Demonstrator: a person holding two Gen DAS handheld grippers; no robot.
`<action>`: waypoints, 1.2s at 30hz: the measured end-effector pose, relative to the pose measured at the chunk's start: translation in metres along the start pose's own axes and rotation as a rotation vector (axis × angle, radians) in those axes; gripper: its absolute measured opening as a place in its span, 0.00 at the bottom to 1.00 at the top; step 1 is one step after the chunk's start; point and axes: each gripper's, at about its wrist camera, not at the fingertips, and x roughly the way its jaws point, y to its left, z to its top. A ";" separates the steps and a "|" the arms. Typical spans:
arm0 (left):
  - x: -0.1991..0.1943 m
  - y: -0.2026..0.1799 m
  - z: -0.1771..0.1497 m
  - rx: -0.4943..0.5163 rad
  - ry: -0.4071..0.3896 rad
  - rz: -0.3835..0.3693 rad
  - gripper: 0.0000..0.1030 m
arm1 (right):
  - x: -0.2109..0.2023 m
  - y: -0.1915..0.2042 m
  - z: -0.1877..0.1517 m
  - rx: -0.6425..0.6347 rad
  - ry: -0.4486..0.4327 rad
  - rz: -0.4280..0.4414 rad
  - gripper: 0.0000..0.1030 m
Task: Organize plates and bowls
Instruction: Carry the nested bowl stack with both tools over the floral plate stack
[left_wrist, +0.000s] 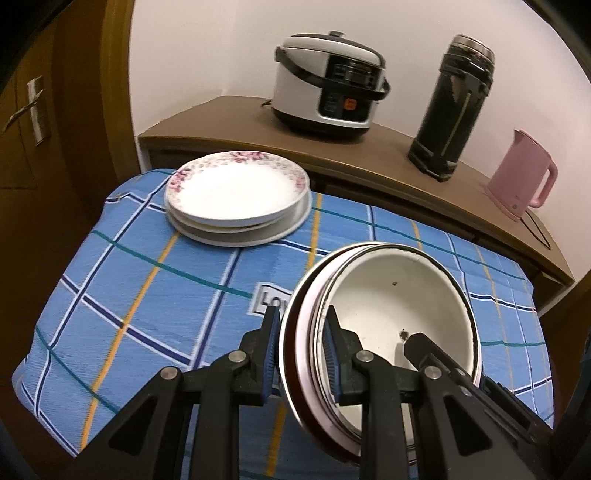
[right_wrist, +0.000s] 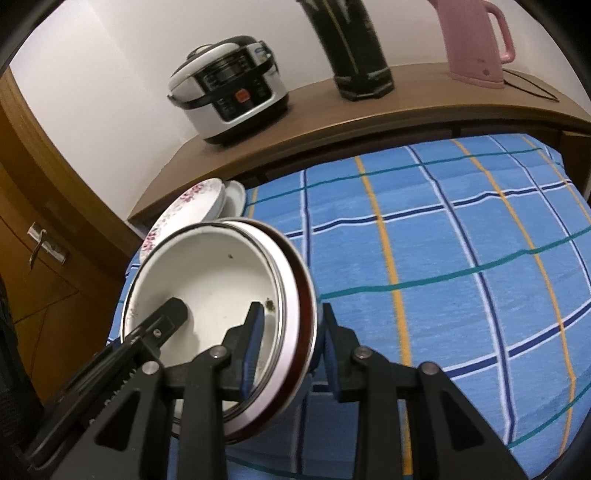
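Hand-held gripper (left_wrist: 301, 354) — black plastic, blue ribbed pads, silver rivets.

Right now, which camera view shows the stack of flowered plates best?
The left wrist view shows the plates best: the whole stack sits unobstructed on the blue tablecloth. In the right wrist view, only their edge shows behind the bowls that both grippers hold, left and right.

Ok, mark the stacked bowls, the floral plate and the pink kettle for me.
stacked bowls (left_wrist: 399, 295), left wrist view, on the white inner floor of the top bowl.
floral plate (left_wrist: 236, 188), left wrist view, on its white centre.
pink kettle (left_wrist: 517, 181), left wrist view, on its body.
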 end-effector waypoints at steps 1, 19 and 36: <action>0.000 0.004 0.000 -0.004 0.000 0.006 0.25 | 0.002 0.002 -0.001 -0.005 0.002 0.003 0.29; 0.005 0.047 0.017 -0.062 -0.015 0.048 0.25 | 0.031 0.046 -0.001 -0.056 0.032 0.047 0.29; 0.015 0.072 0.051 -0.090 -0.045 0.057 0.25 | 0.054 0.079 0.024 -0.090 0.006 0.073 0.29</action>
